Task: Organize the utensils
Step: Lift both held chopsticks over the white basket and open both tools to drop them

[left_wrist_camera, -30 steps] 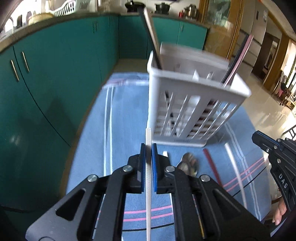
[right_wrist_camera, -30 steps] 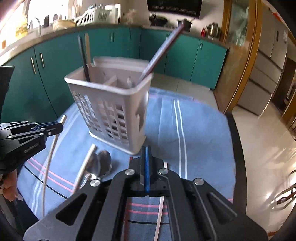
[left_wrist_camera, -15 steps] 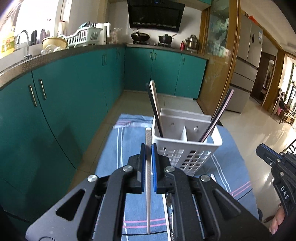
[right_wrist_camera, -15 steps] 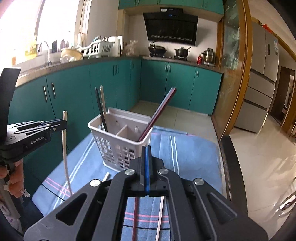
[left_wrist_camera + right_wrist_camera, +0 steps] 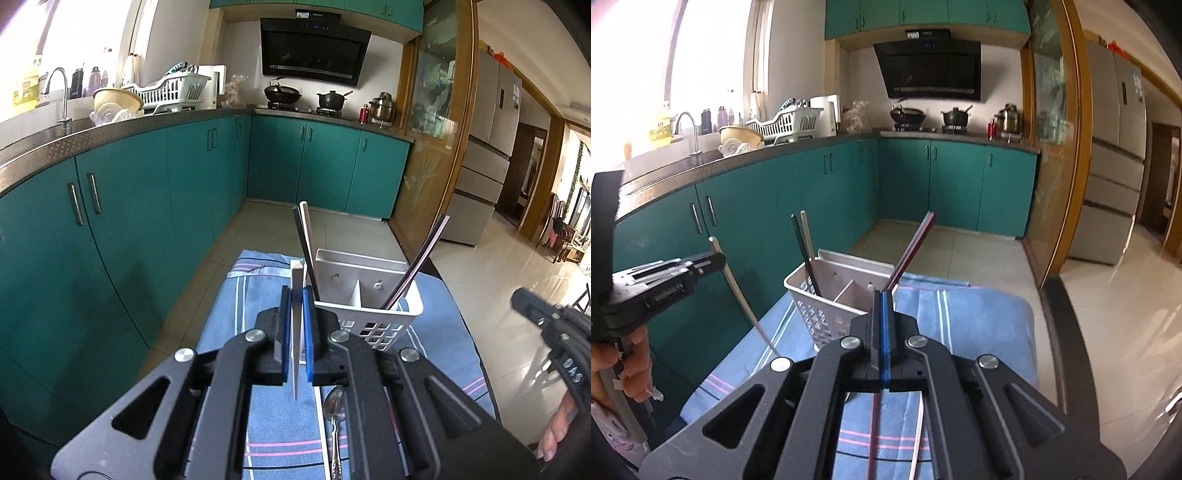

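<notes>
My left gripper [image 5: 296, 293] is shut on a white chopstick [image 5: 296, 271], held upright in the air in front of the white slotted utensil basket [image 5: 369, 308]. From the right wrist view the same gripper [image 5: 716, 258] shows at the left, with the chopstick [image 5: 742, 299] slanting down toward the blue cloth. The basket [image 5: 827, 299] holds a black and a white chopstick [image 5: 306, 240] in one compartment and a dark red one [image 5: 912, 247] in another. My right gripper [image 5: 882, 295] is shut with nothing in it, right of the basket.
A blue striped cloth [image 5: 979, 321] covers the table. On it lie a metal spoon [image 5: 333, 400], a red chopstick [image 5: 874, 435] and a white chopstick [image 5: 918, 443]. The table's dark edge [image 5: 1056, 325] runs on the right. Teal cabinets [image 5: 129, 229] stand to the left and behind.
Both grippers have risen and tilted up, so the basket now sits lower and smaller in view. The white chopstick went up with the left gripper, off the cloth.
</notes>
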Demonstrator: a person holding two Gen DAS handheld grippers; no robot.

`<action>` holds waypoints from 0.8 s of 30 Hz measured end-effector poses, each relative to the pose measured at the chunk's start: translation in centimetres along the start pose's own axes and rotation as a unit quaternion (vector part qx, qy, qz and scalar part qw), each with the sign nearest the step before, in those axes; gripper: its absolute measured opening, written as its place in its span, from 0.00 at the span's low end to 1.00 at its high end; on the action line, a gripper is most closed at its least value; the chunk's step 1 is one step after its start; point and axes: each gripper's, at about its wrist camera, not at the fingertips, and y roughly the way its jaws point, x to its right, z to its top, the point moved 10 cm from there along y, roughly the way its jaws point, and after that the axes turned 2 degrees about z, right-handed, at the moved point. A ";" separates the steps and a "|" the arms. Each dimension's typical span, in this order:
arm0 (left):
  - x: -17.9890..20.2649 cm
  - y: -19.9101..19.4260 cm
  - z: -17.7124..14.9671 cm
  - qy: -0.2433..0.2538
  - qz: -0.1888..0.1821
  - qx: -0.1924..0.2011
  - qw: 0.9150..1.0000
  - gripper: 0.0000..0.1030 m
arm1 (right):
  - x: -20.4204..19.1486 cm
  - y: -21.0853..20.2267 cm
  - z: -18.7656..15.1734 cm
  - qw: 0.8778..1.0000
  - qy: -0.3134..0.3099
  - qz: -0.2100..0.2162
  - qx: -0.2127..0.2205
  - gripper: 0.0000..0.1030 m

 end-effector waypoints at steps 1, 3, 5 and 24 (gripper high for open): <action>0.0 -0.2 0.1 0.000 0.000 0.002 1.000 0.06 | 0.2 0.5 -0.5 1.000 0.002 0.002 -0.011 0.00; -0.1 -0.4 0.2 0.000 0.001 0.003 1.000 0.06 | 0.3 2.3 -2.2 0.999 0.003 0.015 -0.051 0.00; -0.1 -0.5 0.0 0.001 0.000 0.002 1.000 0.06 | 0.2 5.3 -5.0 0.993 -0.001 0.029 -0.118 0.01; -0.1 0.2 0.1 0.007 0.003 -0.006 1.000 0.06 | 4.8 13.9 -14.0 0.961 0.058 -0.030 -0.267 0.07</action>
